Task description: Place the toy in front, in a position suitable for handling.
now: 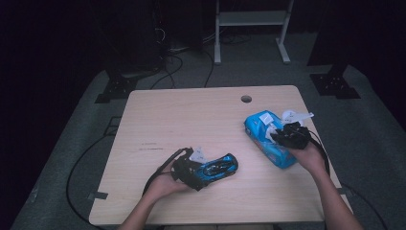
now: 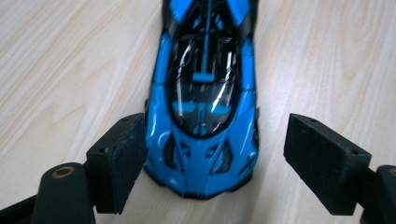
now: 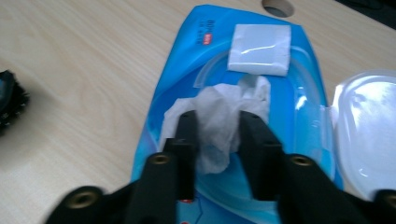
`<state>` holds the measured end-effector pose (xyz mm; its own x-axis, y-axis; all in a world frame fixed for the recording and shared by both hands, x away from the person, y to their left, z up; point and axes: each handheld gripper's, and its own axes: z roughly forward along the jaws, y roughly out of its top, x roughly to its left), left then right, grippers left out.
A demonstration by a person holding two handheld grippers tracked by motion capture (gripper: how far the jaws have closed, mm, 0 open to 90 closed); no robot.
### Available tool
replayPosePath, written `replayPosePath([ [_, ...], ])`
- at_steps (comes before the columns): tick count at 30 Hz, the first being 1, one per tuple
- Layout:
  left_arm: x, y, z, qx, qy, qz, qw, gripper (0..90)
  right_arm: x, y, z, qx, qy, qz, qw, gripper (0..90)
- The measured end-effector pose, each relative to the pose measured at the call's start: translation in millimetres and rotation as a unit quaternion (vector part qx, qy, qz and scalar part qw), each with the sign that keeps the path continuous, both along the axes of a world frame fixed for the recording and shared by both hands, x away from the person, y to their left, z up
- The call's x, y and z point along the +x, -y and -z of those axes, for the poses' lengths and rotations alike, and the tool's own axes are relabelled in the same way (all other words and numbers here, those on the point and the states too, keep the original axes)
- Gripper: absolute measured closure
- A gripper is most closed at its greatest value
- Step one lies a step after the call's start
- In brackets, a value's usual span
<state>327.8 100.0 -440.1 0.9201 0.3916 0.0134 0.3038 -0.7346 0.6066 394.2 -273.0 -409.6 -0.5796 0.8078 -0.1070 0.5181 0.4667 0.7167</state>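
Right gripper, centre frame, jaws nearly closed on a wet wipe protruding from the blue pack; extraction is next. Left gripper stands open around the blue toy car, ungripped.

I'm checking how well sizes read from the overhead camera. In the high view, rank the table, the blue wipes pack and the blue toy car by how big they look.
1. Table, by far the largest.
2. Blue wipes pack.
3. Blue toy car, partly hidden by the left gripper; close to the pack, so this order is unsure.
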Motion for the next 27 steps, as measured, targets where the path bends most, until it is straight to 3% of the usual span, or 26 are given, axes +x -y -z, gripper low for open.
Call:
replayPosePath([
  [1, -0.5, -3.2, 0.9, -0.008, -0.001, -0.002, 1.0, 20.9, 0.6, 1.0, -1.9, -0.002, -0.003, 0.005, 1.0, 79.1],
  [4, -1.4, -11.0, 1.6, -0.022, 0.002, -0.01, 0.9997, 20.4, 0.9, 2.7, -7.2, -0.005, -0.001, 0.012, 0.9999, 81.7],
  [5, -0.9, -15.6, 1.0, -0.03, 0.0, -0.009, 0.9995, 19.9, -1.0, 5.2, -19.2, 0.012, 0.008, 0.012, 0.9998, 83.2],
  [6, -0.9, -15.6, 1.0, -0.03, 0.0, -0.009, 0.9995, 19.9, -1.0, 5.2, -19.2, 0.012, 0.008, 0.012, 0.9998, 83.2],
  [7, -0.8, -18.6, 0.8, -0.039, -0.002, -0.014, 0.9991, 19.9, -6.5, 5.6, -34.4, 0.022, 0.024, 0.006, 0.9995, 83.7],
  [11, -3.2, -22.7, 0.5, -0.049, 0.001, -0.02, 0.9986, 19.9, -25.9, -2.7, -64.6, 0.029, 0.051, -0.023, 0.998, 83.9],
  [13, -4.5, -23.4, 1.4, -0.051, 0.004, -0.02, 0.9985, 19.9, -33.1, -6.4, -71.4, 0.03, 0.056, -0.035, 0.9973, 83.9],
  [15, -5.7, -24.9, 2.6, -0.045, 0.007, -0.019, 0.9988, 19.9, -59.1, -21.1, -87.7, 0.043, 0.075, -0.075, 0.9935, 83.9],
  [16, -6.3, -25.5, 3.1, -0.045, 0.009, -0.018, 0.9988, 19.9, -59.1, -21.1, -87.7, 0.043, 0.075, -0.075, 0.9935, 83.9],
  [18, -7.0, -25.9, 4.1, -0.049, 0.012, -0.019, 0.9985, 19.8, -78.4, -34.8, -94.7, 0.069, 0.075, -0.113, 0.9883, 83.8],
  [19, -7.3, -25.9, 4.1, -0.051, 0.012, -0.018, 0.9985, 19.9, -92.1, -48.1, -96.1, 0.07, 0.074, -0.139, 0.985, 83.8],
  [20, -7.7, -26.0, 3.9, -0.051, 0.012, -0.017, 0.9985, 19.9, -92.1, -48.1, -96.1, 0.07, 0.074, -0.139, 0.985, 83.8],
  [21, -8.3, -26.0, 3.9, -0.053, 0.013, -0.017, 0.9983, 19.8, -103.4, -64.6, -91.6, 0.087, 0.056, -0.175, 0.979, 83.8],
  [22, -8.3, -26.0, 3.9, -0.053, 0.013, -0.017, 0.9983, 19.8, -103.4, -64.6, -91.6, 0.087, 0.056, -0.175, 0.979, 83.8],
  [24, -8.6, -26.4, 5.0, -0.053, 0.01, -0.015, 0.9984, 19.6, -109.8, -83.4, -81.3, 0.094, 0.029, -0.208, 0.9732, 83.6],
  [25, -8.6, -26.2, 6.4, -0.053, 0.008, -0.013, 0.9985, 19.6, -110.0, -89.1, -77.1, 0.098, 0.018, -0.217, 0.971, 83.6],
  [26, -8.6, -26.2, 6.4, -0.053, 0.008, -0.013, 0.9985, 19.5, -110.0, -89.1, -77.1, 0.098, 0.018, -0.217, 0.971, 83.6],
  [27, -8.6, -26.1, 6.9, -0.051, 0.007, -0.012, 0.9986, 19.5, -108.4, -96.0, -71.1, 0.11, 0.002, -0.228, 0.9674, 83.6],
])
